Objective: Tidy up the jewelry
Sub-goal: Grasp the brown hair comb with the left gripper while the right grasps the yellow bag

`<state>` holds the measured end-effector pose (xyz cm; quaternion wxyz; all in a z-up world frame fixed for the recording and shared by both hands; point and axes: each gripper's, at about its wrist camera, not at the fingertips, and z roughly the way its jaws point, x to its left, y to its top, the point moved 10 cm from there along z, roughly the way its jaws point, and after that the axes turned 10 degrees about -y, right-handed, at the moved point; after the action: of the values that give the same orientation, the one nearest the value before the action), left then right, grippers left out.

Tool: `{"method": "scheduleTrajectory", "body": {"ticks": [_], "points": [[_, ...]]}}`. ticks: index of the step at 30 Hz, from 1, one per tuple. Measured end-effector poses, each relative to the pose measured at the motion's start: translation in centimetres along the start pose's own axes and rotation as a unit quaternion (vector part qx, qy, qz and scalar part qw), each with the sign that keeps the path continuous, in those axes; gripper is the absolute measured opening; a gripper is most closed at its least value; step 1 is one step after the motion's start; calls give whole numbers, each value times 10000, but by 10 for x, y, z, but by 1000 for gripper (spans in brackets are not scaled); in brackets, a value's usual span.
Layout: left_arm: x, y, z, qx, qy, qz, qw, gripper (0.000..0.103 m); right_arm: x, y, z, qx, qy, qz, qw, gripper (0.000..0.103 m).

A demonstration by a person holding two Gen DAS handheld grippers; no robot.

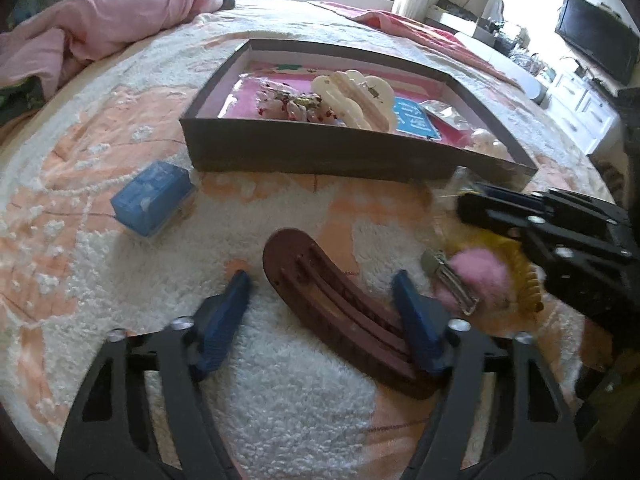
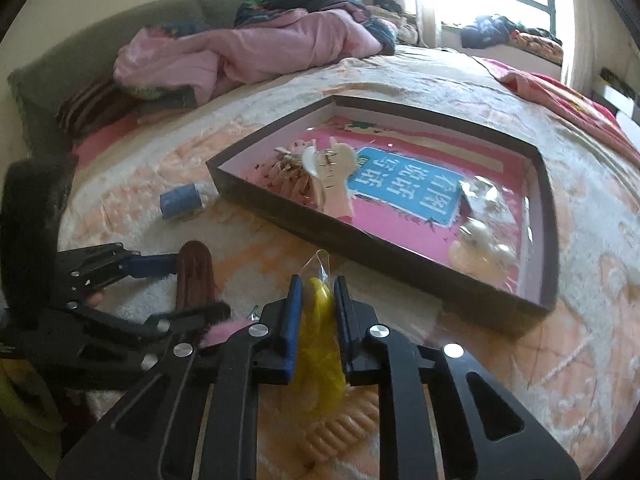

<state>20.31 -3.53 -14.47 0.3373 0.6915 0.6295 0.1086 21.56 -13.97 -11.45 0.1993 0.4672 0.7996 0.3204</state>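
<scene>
bed blanket (image 1: 100, 168) | dark tray (image 2: 549, 240) already holds clips | right gripper (image 2: 317, 280) jaws clamped on bagged yellow item (image 2: 322, 320): lift clear of the near wall before release | left gripper (image 1: 320, 288) jaws spread around brown hair clip (image 1: 320, 300): centre, then close

My bed blanket (image 1: 304, 408) is nubbly, matt fleece. The brown hair clip (image 1: 320, 280) looks like smooth, dull plastic; the blue box (image 1: 154, 200) is translucent plastic. The tray (image 2: 384, 256) seems matt cardboard with a glossy pink lining. My right hand-held gripper (image 2: 316, 320) pinches crinkly clear film over yellow plastic
</scene>
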Motion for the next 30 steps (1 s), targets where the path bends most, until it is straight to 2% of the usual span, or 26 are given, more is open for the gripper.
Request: {"method": "scheduleTrajectory", "body": {"ticks": [2, 4, 5, 6, 18, 30], "points": [[1, 4, -3, -42, 87, 5, 10000, 36, -2, -2, -6, -47, -15, 51, 10000, 14], [2, 7, -4, -46, 79, -14, 10000, 28, -6, -4, -12, -92, -12, 162, 9998, 14], [0, 9, -6, -71, -12, -25, 10000, 17, -8, -4, -16, -134, -56, 206, 9997, 14], [-1, 10, -7, -108, -85, -44, 9999, 15, -10, -4, -18, -163, -99, 216, 9996, 14], [-27, 25, -23, -333, -432, 209, 9983, 3, -37, 1, -45, -478, -434, 480, 9968, 13], [-43, 48, -40, -543, -567, 378, 9962, 3, -56, 4, -59, -617, -782, 520, 9937, 13]]}}
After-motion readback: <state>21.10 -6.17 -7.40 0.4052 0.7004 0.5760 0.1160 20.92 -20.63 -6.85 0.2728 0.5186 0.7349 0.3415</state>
